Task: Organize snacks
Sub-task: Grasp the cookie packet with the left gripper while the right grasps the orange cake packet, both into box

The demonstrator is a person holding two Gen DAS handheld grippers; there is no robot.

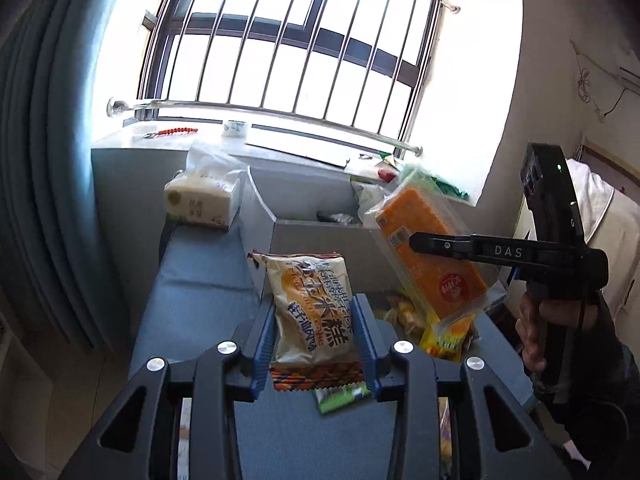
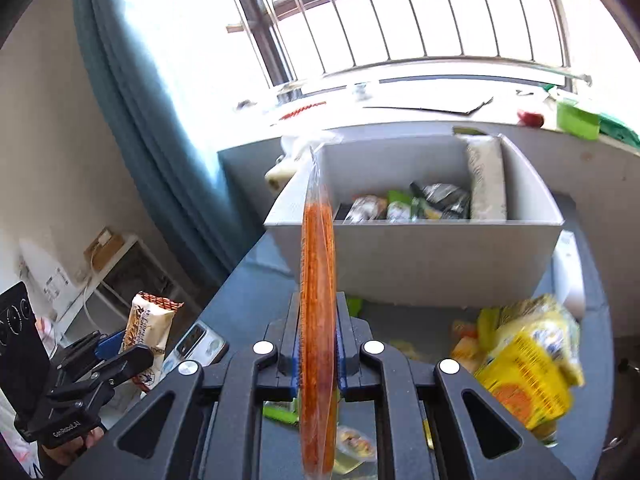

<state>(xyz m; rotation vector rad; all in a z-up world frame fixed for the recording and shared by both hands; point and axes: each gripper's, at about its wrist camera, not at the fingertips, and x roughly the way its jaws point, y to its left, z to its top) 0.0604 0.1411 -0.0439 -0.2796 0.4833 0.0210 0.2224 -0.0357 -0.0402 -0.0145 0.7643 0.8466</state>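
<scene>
My left gripper (image 1: 314, 314) is shut on a cream snack cake packet (image 1: 308, 280), gripped by its sides above the blue-grey tabletop (image 1: 200, 304). The same packet (image 2: 150, 324) shows at the lower left of the right wrist view, in the left gripper (image 2: 120, 346). My right gripper (image 2: 319, 312) is shut on a flat orange snack in a clear wrapper (image 2: 318, 248), seen edge-on and held upright. In the left wrist view that orange packet (image 1: 432, 272) hangs tilted from the right gripper (image 1: 420, 242), in front of the grey storage bin (image 1: 316, 236).
The grey bin (image 2: 440, 264) stands ahead with several snack packets (image 2: 404, 204) inside and a tall white packet (image 2: 486, 176) at its right. Yellow packets (image 2: 528, 368) lie loose on the table. A tissue pack (image 1: 200, 200) sits by the windowsill; a teal curtain (image 2: 160, 140) hangs left.
</scene>
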